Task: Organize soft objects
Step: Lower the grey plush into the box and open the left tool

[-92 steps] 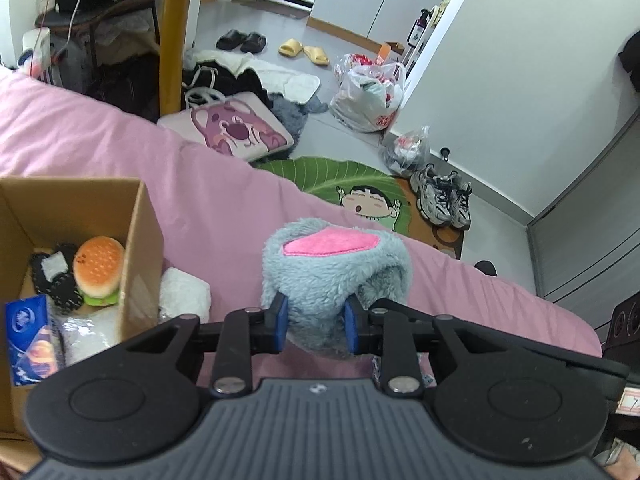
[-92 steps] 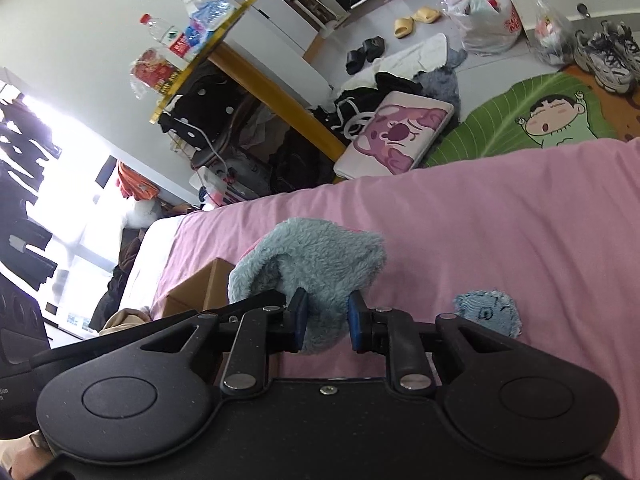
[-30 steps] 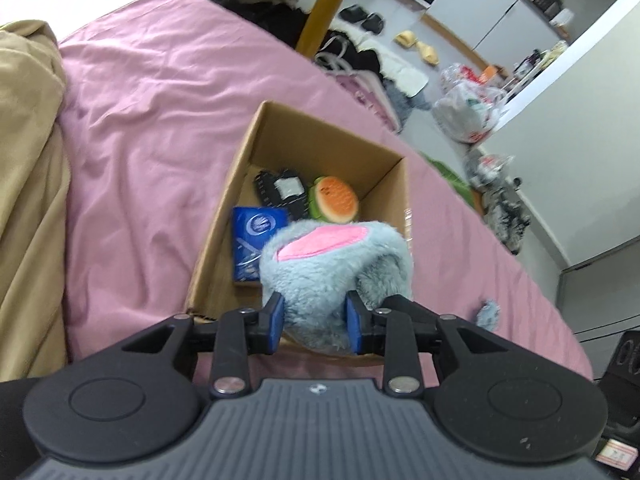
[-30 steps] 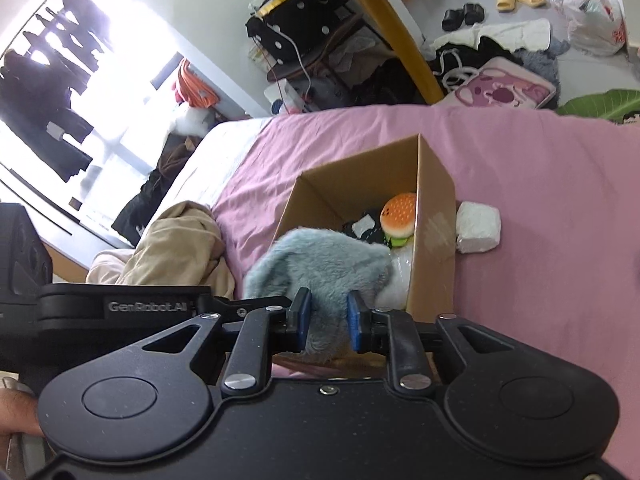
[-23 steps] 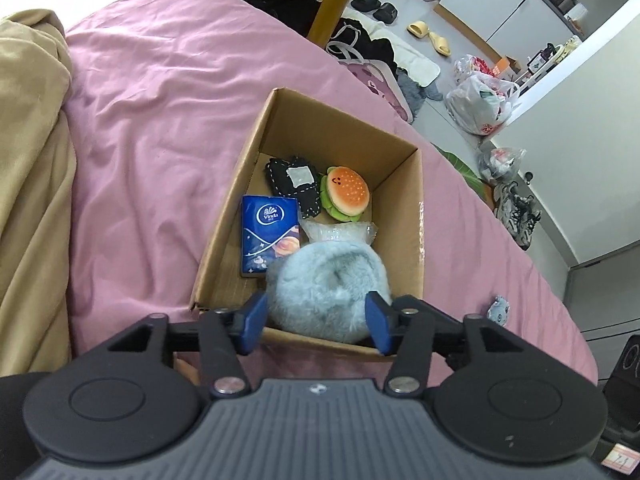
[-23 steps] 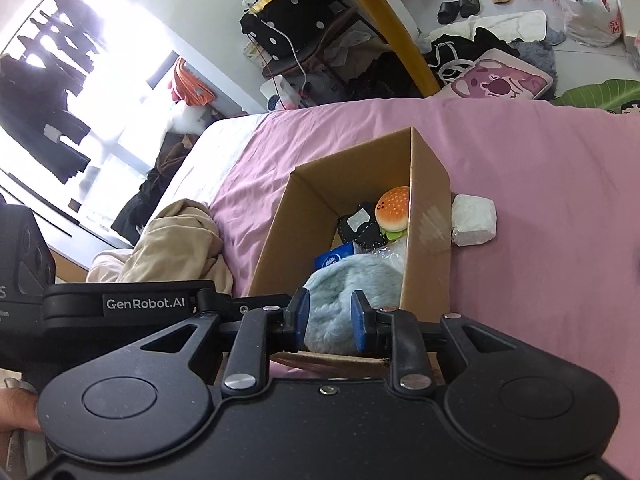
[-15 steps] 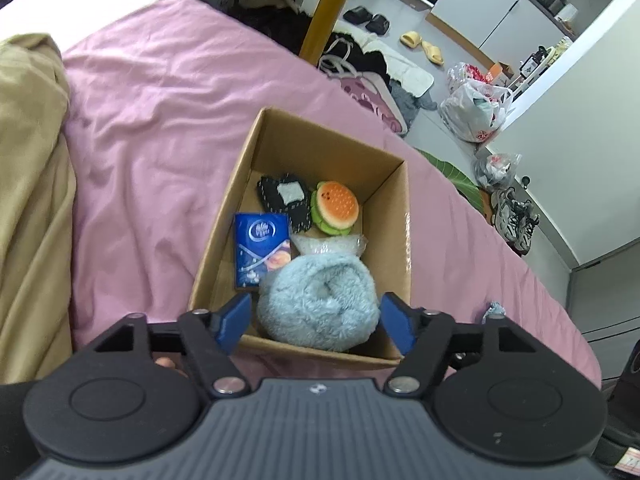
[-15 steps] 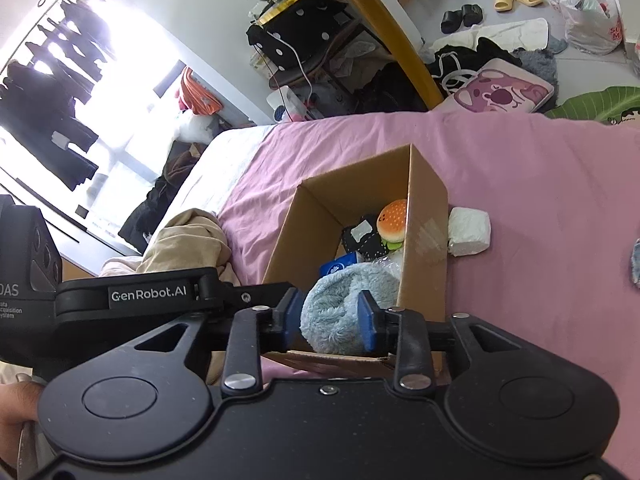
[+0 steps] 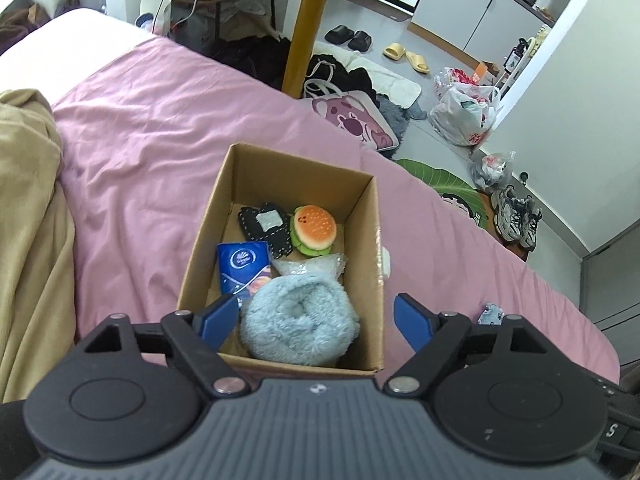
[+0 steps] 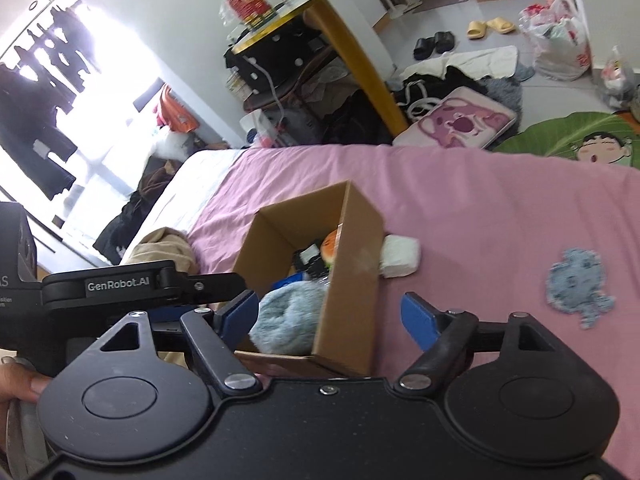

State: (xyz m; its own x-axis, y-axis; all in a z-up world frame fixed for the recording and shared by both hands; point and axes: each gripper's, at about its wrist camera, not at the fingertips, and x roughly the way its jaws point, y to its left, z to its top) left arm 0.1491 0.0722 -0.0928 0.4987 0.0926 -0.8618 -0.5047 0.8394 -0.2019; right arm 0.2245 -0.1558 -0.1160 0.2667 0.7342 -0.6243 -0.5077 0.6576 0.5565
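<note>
On the left of the pink bed [image 9: 152,128] a tan blanket [image 9: 24,208] is lying bunched, and just to its right the cardboard box [image 9: 208,216] is standing open. Inside, a blue tissue packet [image 9: 243,266] is leaning at the near left, a black patch [image 9: 264,226] and a burger plush [image 9: 314,230] are sitting at the far end, and a clear crinkled bag [image 9: 312,268] is lying between them and the fluffy blue plush [image 9: 300,322], which is filling the near end of the box.

The left tongs [image 9: 316,322] are hanging spread wide above that plush, gripping nothing; the blue pads are standing clear on either side of it. The right tongs [image 10: 330,314] are gaping just as wide and are also empty, straddling the near right corner of the box.

Further right, a white soft packet [image 10: 400,260] is lying against the outside of the box's right wall, and well to its right a flat grey-blue fuzzy piece [image 10: 578,282] is resting on the sheet.

Both loose things are looking light, limp and unbreakable. The packet will probably squash, so pinching it across its middle seems best. The flat piece offers no height, so the tongs would likely need to press into the sheet and nip an edge, taking care not to gather bedding with it.
</note>
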